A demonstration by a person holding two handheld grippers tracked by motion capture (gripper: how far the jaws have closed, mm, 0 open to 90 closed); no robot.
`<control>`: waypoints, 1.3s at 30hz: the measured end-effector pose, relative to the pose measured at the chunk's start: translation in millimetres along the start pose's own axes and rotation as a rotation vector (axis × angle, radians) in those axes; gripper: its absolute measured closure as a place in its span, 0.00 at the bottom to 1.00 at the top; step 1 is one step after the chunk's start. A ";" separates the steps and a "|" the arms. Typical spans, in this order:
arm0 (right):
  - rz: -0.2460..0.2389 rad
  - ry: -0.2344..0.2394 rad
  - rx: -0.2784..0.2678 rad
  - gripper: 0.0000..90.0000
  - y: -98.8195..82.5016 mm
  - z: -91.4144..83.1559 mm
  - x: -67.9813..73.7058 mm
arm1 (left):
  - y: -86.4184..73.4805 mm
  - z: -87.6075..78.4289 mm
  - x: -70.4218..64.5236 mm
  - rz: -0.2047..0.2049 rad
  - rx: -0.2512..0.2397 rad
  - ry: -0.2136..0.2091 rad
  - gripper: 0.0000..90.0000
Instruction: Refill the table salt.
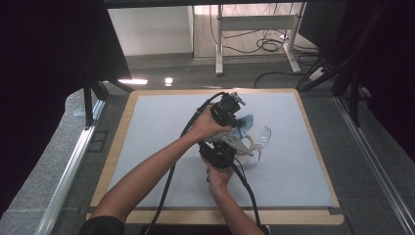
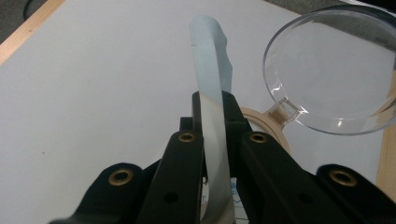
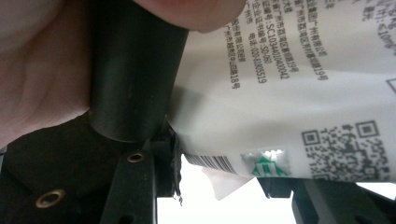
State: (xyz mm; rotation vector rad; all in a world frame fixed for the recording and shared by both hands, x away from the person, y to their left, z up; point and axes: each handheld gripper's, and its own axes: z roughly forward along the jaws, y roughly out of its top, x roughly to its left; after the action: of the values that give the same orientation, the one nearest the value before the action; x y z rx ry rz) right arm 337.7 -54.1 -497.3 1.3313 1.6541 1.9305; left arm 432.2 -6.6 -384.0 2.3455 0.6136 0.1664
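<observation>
1. Nearest the person, in the high view, the right hand (image 1: 219, 177) is coming up from the bottom edge and holding the right gripper (image 1: 218, 152) low over the grey mat (image 1: 161, 137).
2. In the right gripper view, a white packet (image 3: 289, 93) with black print, a barcode and a square code is sitting between the right gripper's (image 3: 219, 186) jaws; the left jaw is touching the packet's edge, while the right jaw is lying under its lower corner, so I cannot tell whether both are pressing.
3. Just beyond, in the high view, the left hand (image 1: 205, 128) is reaching across above the right one, holding the left gripper (image 1: 240, 121) over the middle of the mat.
4. In the left gripper view, the left gripper's (image 2: 214, 100) jaws are pinching the packet's pale blue edge (image 2: 211, 70), which is standing up between them.
5. Just right of both grippers, a clear glass (image 1: 263, 136) is lying on the mat, its round rim facing the left gripper's camera.
6. Farther off, the wooden table edge (image 1: 215, 91) is bordering the mat.
</observation>
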 end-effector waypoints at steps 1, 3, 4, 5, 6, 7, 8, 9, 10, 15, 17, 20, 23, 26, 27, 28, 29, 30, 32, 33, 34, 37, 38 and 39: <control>0.000 0.000 0.001 0.63 0.0 0.0 -0.1 | -0.1 0.2 0.1 -0.001 0.000 -0.001 0.99; 0.000 -0.001 0.001 0.63 0.1 -0.1 -0.1 | -0.1 0.3 0.2 -0.001 0.000 -0.001 0.99; -0.002 -0.001 0.001 0.63 0.0 -0.1 -0.2 | -0.1 0.3 0.2 0.000 -0.001 -0.001 0.99; -0.002 -0.002 0.001 0.63 0.0 -0.1 -0.3 | -0.1 0.4 0.1 -0.001 -0.001 -0.002 0.99; -0.002 -0.002 0.001 0.63 0.0 0.0 -0.3 | 0.0 0.3 0.1 -0.001 -0.001 -0.003 0.99; -0.002 -0.002 0.000 0.63 0.0 0.1 -0.3 | -0.1 0.1 0.4 0.000 -0.001 -0.002 0.99; -0.002 -0.002 0.000 0.63 0.0 0.1 -0.3 | -0.1 0.1 0.4 0.000 -0.001 -0.002 0.99; -0.003 -0.001 0.001 0.63 0.1 0.2 -0.3 | -0.2 0.0 0.5 -0.003 0.000 -0.004 0.99; -0.003 -0.001 0.002 0.63 0.2 0.2 -0.2 | -0.3 -0.1 0.6 -0.003 -0.001 -0.004 0.99; -0.005 -0.003 0.002 0.63 0.7 0.2 0.0 | 0.1 -0.2 0.8 0.000 -0.001 -0.005 0.99; -0.005 -0.004 0.003 0.63 1.2 0.3 0.1 | 0.3 -0.4 0.9 -0.001 -0.002 -0.006 0.99; -0.004 -0.005 0.003 0.63 1.6 0.2 0.4 | 0.3 -0.2 0.9 0.000 -0.002 -0.005 0.99; -0.001 -0.006 0.004 0.63 1.4 0.4 0.3 | 0.1 0.6 1.1 -0.002 0.001 -0.005 0.99; 0.001 -0.007 0.004 0.63 1.2 0.5 0.1 | 0.1 1.1 1.1 -0.002 0.001 -0.005 0.99; 0.002 -0.008 0.004 0.63 1.2 0.6 0.0 | 0.2 1.2 1.1 -0.002 0.002 -0.004 0.99; 0.004 -0.008 0.003 0.63 1.1 0.7 0.0 | 0.1 1.3 1.3 0.000 0.003 -0.005 0.99; 0.004 -0.008 0.004 0.63 0.9 0.8 -0.2 | -0.2 1.8 1.4 -0.002 0.003 -0.005 0.99; 0.005 -0.008 0.005 0.63 0.9 0.8 -0.3 | -0.4 1.9 1.6 -0.001 0.003 -0.007 0.99; 0.008 -0.008 0.005 0.63 0.5 0.9 -0.3 | -0.5 2.1 1.9 -0.002 0.002 -0.009 0.99; 0.012 -0.007 0.004 0.63 0.1 0.8 -0.6 | -0.9 3.2 2.2 -0.002 0.004 -0.011 0.99; 0.015 -0.008 0.005 0.63 -0.5 0.8 -0.9 | -1.2 4.0 2.3 0.000 0.006 -0.011 0.99; 0.019 -0.009 0.005 0.63 -1.5 0.9 -1.6 | -1.7 5.5 2.5 -0.004 0.008 -0.014 0.99; 0.020 -0.010 0.003 0.63 -2.1 1.2 -2.1 | -1.9 6.2 2.6 -0.004 0.010 -0.014 0.99; 0.025 -0.009 0.010 0.63 -2.5 0.8 -2.8 | -2.1 7.0 3.1 -0.001 0.013 -0.014 0.99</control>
State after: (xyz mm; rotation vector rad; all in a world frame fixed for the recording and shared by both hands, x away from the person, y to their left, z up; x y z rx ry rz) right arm 339.0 -54.7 -500.8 1.3682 1.6523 1.9297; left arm 436.0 -8.0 -390.7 2.3567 0.6104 0.1463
